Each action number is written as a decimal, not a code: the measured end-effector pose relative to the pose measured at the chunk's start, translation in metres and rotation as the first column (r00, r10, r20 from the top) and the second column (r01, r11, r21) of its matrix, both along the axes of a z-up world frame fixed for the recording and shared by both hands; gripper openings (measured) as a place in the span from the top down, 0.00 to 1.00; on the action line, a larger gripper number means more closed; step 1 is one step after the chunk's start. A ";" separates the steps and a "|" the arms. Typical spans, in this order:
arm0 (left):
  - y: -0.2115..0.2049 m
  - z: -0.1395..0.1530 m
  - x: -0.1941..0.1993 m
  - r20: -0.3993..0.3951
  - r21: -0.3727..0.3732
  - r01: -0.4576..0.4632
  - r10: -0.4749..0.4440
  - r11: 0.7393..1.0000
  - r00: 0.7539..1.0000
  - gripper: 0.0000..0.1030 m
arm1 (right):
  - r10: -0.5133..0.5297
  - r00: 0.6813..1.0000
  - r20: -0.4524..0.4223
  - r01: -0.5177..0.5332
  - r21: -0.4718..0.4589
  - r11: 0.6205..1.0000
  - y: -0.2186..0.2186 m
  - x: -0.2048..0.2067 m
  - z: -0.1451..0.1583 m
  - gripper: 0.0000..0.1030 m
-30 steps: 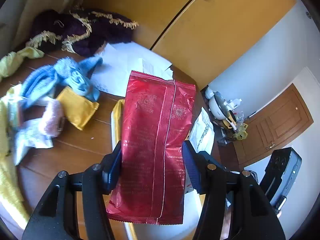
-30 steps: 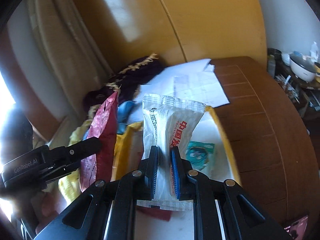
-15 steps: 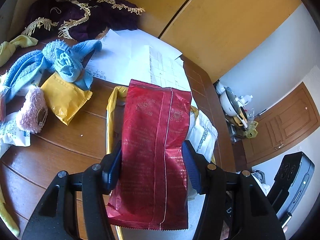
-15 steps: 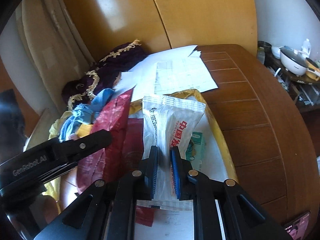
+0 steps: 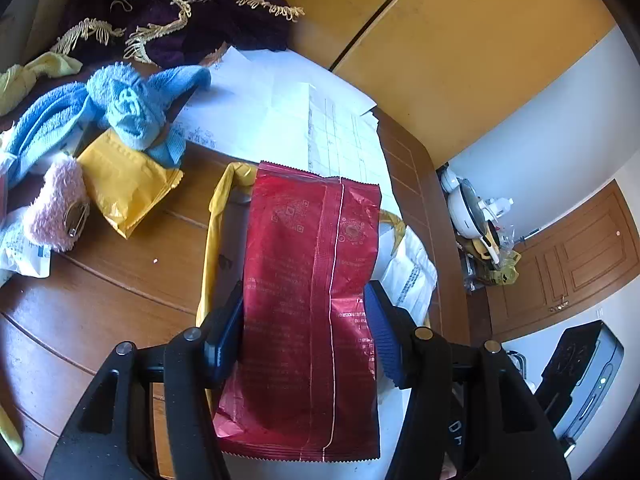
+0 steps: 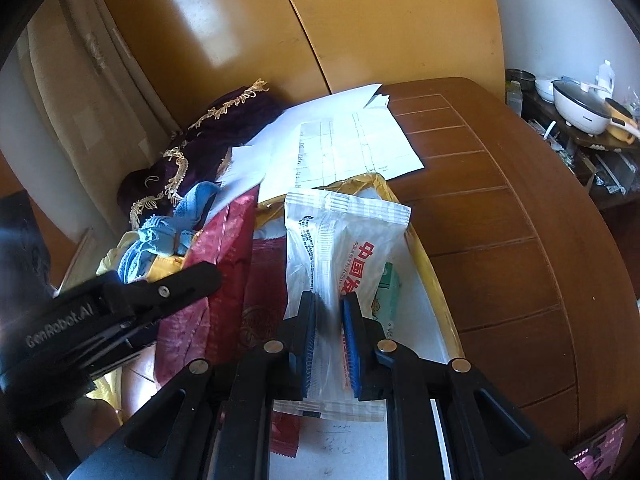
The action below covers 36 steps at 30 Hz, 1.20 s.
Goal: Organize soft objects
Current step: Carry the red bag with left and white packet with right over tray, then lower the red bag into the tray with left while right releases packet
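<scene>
My left gripper [image 5: 306, 328] is shut on a red foil packet [image 5: 312, 300], held upright over a yellow-rimmed tray [image 5: 218, 216]. The same red packet [image 6: 224, 264] and the left gripper [image 6: 160, 292] show at the left of the right wrist view. My right gripper [image 6: 328, 336] is shut on a white packet with red print [image 6: 340, 252], above the tray [image 6: 432, 280]. Inside the tray lie a dark red packet [image 6: 260, 304] and a green packet [image 6: 390, 292]. A white packet [image 5: 412, 276] sits at the tray's right side in the left wrist view.
On the wooden table [image 6: 500, 220] to the left lie a blue towel [image 5: 120, 108], a yellow packet [image 5: 124, 184], a pink fluffy item [image 5: 60, 208] and a purple fringed cloth [image 5: 172, 28]. White papers [image 5: 280, 112] lie behind the tray. A phone [image 6: 600, 448] rests near the table's edge.
Both grippers have moved forward over the tray with their packets still held. The red packet now hangs closer to the tray's left side, beside the white one.
</scene>
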<state>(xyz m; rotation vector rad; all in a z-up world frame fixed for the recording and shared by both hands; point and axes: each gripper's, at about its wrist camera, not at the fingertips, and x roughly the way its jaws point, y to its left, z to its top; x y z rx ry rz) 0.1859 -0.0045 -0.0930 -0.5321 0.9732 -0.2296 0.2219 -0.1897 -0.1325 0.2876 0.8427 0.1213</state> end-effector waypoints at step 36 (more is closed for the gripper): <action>0.076 0.014 -0.098 0.179 0.075 -0.115 0.100 0.991 0.979 0.32 | 0.094 0.967 0.238 -0.090 -0.027 0.996 0.029 -0.032 0.031 0.44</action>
